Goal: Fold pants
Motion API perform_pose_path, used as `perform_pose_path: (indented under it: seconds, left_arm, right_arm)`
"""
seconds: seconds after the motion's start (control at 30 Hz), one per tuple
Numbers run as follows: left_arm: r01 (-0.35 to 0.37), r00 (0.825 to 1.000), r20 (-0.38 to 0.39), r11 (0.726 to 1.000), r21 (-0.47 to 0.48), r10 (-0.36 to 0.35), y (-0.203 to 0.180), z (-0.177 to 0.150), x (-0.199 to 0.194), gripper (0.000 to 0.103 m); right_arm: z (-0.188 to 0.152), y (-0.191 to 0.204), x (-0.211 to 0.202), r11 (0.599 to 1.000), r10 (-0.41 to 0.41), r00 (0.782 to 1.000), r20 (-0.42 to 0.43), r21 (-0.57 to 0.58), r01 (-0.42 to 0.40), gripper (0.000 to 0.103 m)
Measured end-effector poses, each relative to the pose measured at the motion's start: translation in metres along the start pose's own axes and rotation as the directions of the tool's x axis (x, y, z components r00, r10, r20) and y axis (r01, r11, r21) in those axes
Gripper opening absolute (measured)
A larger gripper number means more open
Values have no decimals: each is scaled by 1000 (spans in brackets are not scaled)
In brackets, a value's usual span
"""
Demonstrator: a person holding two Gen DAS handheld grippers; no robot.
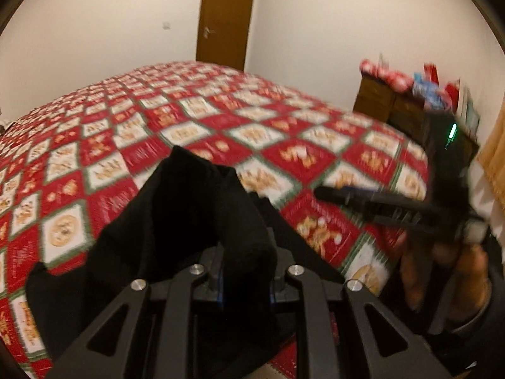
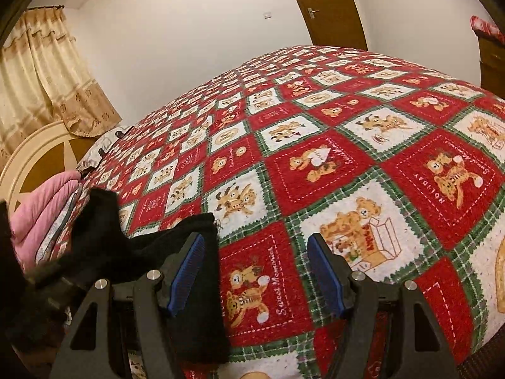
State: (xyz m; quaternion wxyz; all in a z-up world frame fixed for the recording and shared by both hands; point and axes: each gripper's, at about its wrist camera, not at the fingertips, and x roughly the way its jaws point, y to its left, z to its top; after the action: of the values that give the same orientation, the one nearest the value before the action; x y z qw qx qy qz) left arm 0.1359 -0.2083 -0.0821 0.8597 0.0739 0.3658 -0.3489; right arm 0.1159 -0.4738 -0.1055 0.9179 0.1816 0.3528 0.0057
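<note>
Black pants (image 1: pixel 176 221) hang bunched from my left gripper (image 1: pixel 246 271), which is shut on the cloth and holds it above the bed. The fabric hides its fingertips. In the right wrist view the pants (image 2: pixel 132 246) drape at the lower left, beside the left blue pad. My right gripper (image 2: pixel 255 268) is open and empty over the bedspread, its blue pads (image 2: pixel 325 271) wide apart. It also shows in the left wrist view (image 1: pixel 318 192) at the right, held in a hand.
A red, white and green teddy-bear quilt (image 2: pixel 315 164) covers the bed. A pink folded item (image 2: pixel 41 208) lies at the bed's left edge by a curtain (image 2: pixel 41 72). A wooden dresser (image 1: pixel 382 101) with clutter stands right; a brown door (image 1: pixel 225 19) behind.
</note>
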Motion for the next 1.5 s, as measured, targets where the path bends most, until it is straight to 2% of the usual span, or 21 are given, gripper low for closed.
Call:
perform_pose_path:
  seconds: [0.1,0.13,0.2,0.23,0.3,0.37,0.47,0.57,0.67,0.73,0.87,0.93,0.97,1.0,1.03,1.1,1.17,1.23,1.33,1.5]
  left_arm:
    - [-8,999,-33,1000,25,9,-11,-6,15,20]
    - [-18,999,-37,999,36,19,-14,-9,18,23]
    - [-22,999,-39,999,44,23,-20,-10,19,35]
    - [-18,999,-36,999,44,20,-21,-10,18,45]
    - [3,1000,-6,998,59,-3,-30,-9,10,54]
    - [-14,999,50,997,78,10,-36,-9,-8,69]
    - [-41,990,135,996,79,30,-31,-14,-39,79]
    - [-137,973,195,988,71,121,-18,-26,-63,91]
    - [-251,945,223,968,27,239,6,-42,-78,95]
    - [-276,938,213,961,-12,273,21,-48,-79,95]
    - [-258,948,156,957,-136,278,52,-68,-77,95]
    - [-253,951,142,954,-159,276,56,-75,-71,95]
    - [-252,952,135,954,-160,274,56,-77,-68,95]
    - [-256,952,129,954,-157,276,56,-79,-64,95]
    - [-264,951,120,952,-154,283,56,-81,-61,95]
    - [-271,951,110,950,-155,289,57,-85,-58,95]
    - [-277,951,101,948,-157,294,59,-88,-54,103]
    - [-284,953,61,945,-161,297,64,-94,-46,103]
    - [-259,962,37,946,-194,271,71,-103,-41,103]
    - [-261,959,55,942,-212,278,72,-102,-48,103]
  right_arm:
    - [0,-1,3,1000,4,1000,-5,4,-4,69]
    - [-1,-1,4,1000,6,1000,-8,5,-6,69]
    - [-2,-1,5,1000,8,1000,-10,5,-8,69]
    - [-2,-1,5,1000,7,1000,-9,5,-7,69]
    - [-2,-2,4,1000,6,1000,1,12,-6,69]
    - [-1,-4,0,1000,6,1000,19,21,-6,69]
    - [2,-4,-10,999,19,998,57,31,-21,69]
    - [4,10,-23,996,85,992,97,5,-86,69]
    - [-1,42,-33,981,183,978,103,-89,-174,71]
    - [-9,66,-33,959,238,969,62,-174,-224,71]
    - [-31,103,-25,918,251,968,-22,-310,-246,71]
    - [-39,115,-23,904,207,978,-28,-377,-202,71]
    - [-44,120,-20,896,170,985,-40,-410,-172,69]
    - [-47,122,-16,890,147,987,-71,-426,-163,51]
    - [-47,120,-10,890,130,986,-101,-426,-161,23]
    - [-46,107,-1,912,67,989,-132,-395,-114,9]
    - [-43,90,6,932,48,982,-181,-347,-110,6]
    - [-39,68,13,952,52,967,-250,-279,-124,4]
    - [-41,54,15,961,70,952,-297,-235,-144,4]
    - [-42,64,8,940,69,960,-273,-304,-154,5]
